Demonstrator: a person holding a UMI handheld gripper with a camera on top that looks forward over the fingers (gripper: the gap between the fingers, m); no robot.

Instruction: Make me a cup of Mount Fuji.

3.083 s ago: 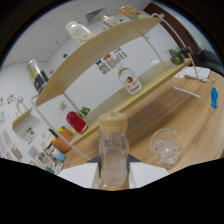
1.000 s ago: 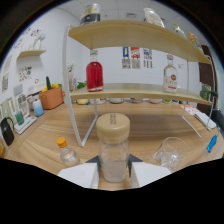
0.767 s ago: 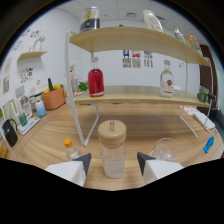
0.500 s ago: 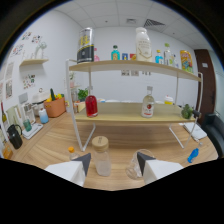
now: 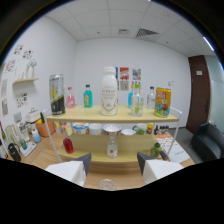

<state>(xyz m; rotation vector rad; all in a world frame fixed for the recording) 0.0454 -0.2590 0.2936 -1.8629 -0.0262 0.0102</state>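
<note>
A two-tier wooden shelf [image 5: 120, 116] fills the scene, standing on a wooden tabletop [image 5: 47, 152] in an office room. Along the top tier stand a tall dark can [image 5: 57, 95], pink [image 5: 70, 97] and teal [image 5: 88, 96] bottles, a large white bottle [image 5: 109, 92] at centre, a clear bottle [image 5: 136, 104] and a yellow-and-red can [image 5: 162, 102] towards the right end. The lower tier carries a small red bottle [image 5: 68, 145] towards its left end and a small clear bottle with a red label [image 5: 112, 148] near the middle, with upturned cups [image 5: 95, 129] hanging under the top board.

The gripper [image 5: 112, 169] is spread wide and holds nothing; its two white fingers [image 5: 70, 171] frame empty air. Just below the gap between them shows the rim of a clear glass cup [image 5: 106, 184], the likely vessel for the drink, sitting on the tabletop close in front of the gripper. The shelf's bottles lie straight ahead and higher, upright, well beyond the fingers; which one the recipe calls for cannot be told.
</note>
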